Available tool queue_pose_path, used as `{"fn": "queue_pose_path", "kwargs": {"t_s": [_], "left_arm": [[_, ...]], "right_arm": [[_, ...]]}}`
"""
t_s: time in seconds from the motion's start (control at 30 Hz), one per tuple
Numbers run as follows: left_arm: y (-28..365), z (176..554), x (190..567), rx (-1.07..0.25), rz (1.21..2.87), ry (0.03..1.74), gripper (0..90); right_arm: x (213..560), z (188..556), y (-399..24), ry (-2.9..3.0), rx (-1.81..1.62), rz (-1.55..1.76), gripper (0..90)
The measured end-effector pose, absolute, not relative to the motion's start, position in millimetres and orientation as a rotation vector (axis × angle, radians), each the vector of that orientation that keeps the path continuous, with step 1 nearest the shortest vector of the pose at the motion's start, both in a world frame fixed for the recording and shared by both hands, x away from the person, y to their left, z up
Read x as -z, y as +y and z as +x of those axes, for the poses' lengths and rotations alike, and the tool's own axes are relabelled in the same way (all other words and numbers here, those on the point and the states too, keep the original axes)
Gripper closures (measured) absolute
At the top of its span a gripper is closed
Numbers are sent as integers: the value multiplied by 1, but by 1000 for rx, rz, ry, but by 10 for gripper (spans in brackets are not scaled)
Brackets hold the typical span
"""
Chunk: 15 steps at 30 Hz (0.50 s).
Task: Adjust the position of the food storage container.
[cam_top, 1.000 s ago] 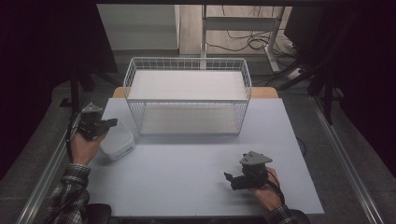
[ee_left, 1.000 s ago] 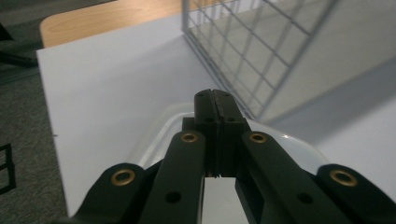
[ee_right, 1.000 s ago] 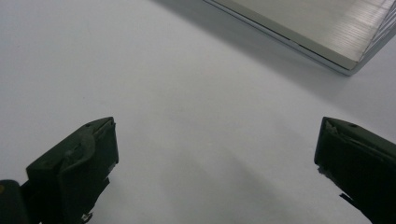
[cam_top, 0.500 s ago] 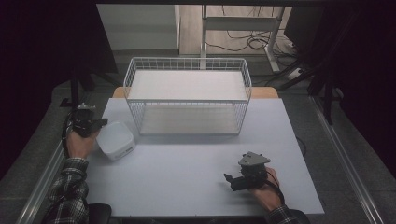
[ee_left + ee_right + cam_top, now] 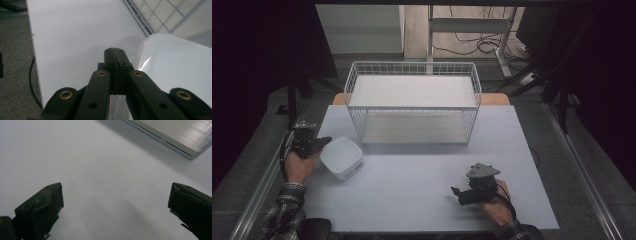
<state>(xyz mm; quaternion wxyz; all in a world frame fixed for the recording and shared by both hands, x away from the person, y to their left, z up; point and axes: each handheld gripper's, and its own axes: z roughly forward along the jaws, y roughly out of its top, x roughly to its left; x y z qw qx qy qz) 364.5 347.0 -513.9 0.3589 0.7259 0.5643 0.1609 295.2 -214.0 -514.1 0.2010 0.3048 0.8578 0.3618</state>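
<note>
Since your left gripper fingers are pressed together against the white container and the right gripper fingers gape wide over bare worktop, looks like you're mid-nudge, so next probably push it clear.

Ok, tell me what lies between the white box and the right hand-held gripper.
Nothing: in the high view, bare white table runs from the white box to the right hand-held gripper, whose jaws stand open.
</note>
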Motion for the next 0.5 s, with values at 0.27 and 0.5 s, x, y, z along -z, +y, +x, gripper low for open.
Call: {"fn": "queue_pose_path", "kwargs": {"t_s": [0.27, 0.5], "left_arm": [[330, 342, 517, -376, 1866, 1439, 900], [311, 324, 518, -335, 1883, 1411, 900]], "right_arm": [[514, 295, -214, 2397, -1013, 860, 1], [514, 296, -214, 2392, -1022, 877, 1]]}}
